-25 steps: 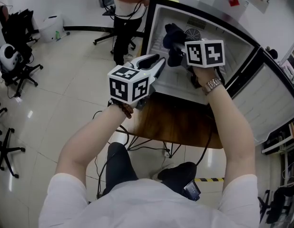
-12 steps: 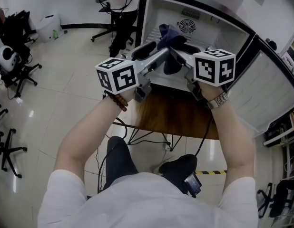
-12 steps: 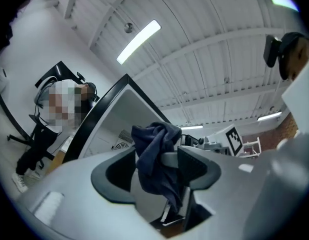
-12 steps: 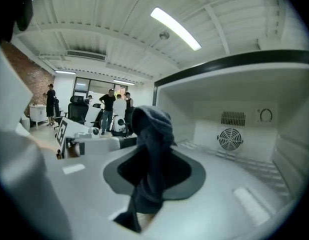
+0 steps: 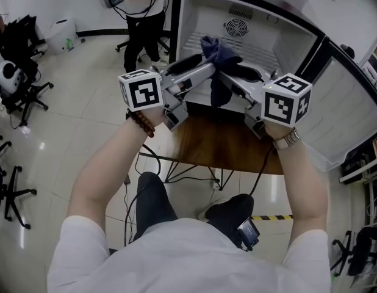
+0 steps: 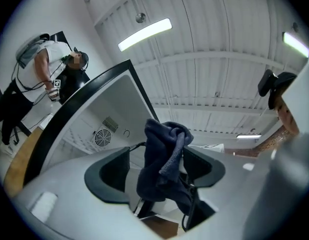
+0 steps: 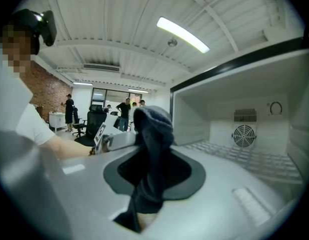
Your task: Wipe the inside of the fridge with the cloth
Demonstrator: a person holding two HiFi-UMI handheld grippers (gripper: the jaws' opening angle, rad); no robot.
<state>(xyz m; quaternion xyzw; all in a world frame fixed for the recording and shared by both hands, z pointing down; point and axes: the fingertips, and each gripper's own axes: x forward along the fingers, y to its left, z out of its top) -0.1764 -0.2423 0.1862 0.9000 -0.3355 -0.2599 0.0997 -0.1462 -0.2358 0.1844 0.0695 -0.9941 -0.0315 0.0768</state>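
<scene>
Cloth (image 5: 218, 49) clamped by right gripper (image 5: 228, 73), between left gripper's (image 5: 204, 64) just-opened jaws.

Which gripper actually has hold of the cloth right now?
The right gripper: its jaws pinch the dark blue cloth. The left gripper has just been opening its jaws, now wide around it.

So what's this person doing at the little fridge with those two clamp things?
A person faces an open fridge on a wooden table, a gripper in each hand. The right gripper has its jaws shut on a dark blue cloth, held up at the fridge's mouth. The left gripper has just been opening its jaws; they stand wide, with the cloth between them but not gripped.
</scene>
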